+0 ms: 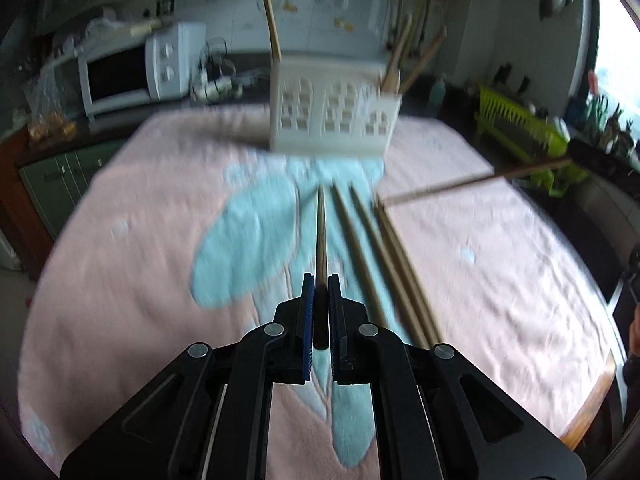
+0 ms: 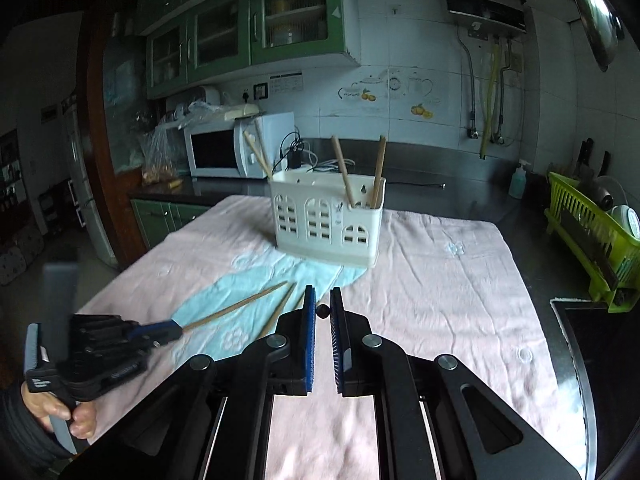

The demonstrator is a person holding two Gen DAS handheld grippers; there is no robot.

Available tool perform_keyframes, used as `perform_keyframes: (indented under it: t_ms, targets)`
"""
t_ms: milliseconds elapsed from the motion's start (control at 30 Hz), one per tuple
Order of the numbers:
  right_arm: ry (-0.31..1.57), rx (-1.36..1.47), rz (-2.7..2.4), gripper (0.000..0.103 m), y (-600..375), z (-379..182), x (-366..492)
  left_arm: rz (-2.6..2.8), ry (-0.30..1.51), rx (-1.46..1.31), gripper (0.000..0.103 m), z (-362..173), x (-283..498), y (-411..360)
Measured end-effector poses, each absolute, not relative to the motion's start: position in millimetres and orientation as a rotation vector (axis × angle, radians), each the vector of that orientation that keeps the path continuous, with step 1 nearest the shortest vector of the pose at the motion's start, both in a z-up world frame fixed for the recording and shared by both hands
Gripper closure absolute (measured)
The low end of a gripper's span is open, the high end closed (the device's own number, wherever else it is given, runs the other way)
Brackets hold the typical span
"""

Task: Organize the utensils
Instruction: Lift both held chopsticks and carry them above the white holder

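A white utensil holder (image 2: 328, 220) (image 1: 332, 108) stands at the far side of the pink towel (image 2: 440, 292), with three wooden chopsticks (image 2: 345, 172) leaning in it. My left gripper (image 1: 322, 280) (image 2: 160, 330) is shut on a chopstick (image 1: 321, 232) (image 2: 236, 306) that points towards the holder. My right gripper (image 2: 322, 294) is shut on another chopstick, seen end-on (image 2: 322, 311) between its tips. In the left wrist view this chopstick (image 1: 472, 180) runs leftwards from the blurred right gripper (image 1: 592, 160). Several loose chopsticks (image 1: 360, 248) (image 2: 280, 312) lie on the towel's blue patch.
A white microwave (image 2: 216, 152) (image 1: 120, 76) sits on the counter behind the table at left. A green dish rack (image 2: 592, 236) (image 1: 520, 128) stands at right, a soap bottle (image 2: 518, 182) beside it. A person's hand (image 2: 60, 412) grips the left tool.
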State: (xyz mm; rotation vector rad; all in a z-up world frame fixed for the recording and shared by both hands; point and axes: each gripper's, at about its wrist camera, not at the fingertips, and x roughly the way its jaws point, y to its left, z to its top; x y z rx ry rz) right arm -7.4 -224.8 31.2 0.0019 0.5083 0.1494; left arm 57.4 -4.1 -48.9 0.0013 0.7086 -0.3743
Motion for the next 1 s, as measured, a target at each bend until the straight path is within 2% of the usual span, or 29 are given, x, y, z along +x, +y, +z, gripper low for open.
perform_keyframes:
  t_ms: [267,767,1000]
  targets:
    - [0.482,0.045,0.173,0.096,-231.8,50.3,22.7,-0.365,0.571,-0.033,0.098,-7.3,79.0,-4.3]
    - [0.437,0.013,0.145,0.095,-232.6,63.8,64.6,-0.353,0.54,-0.069,0.097,6.7,116.1,-9.3]
    - [0.457,0.039,0.168,0.096,-247.9,80.6,80.7,-0.369,0.511,-0.064,0.097,34.3,129.9,-13.2]
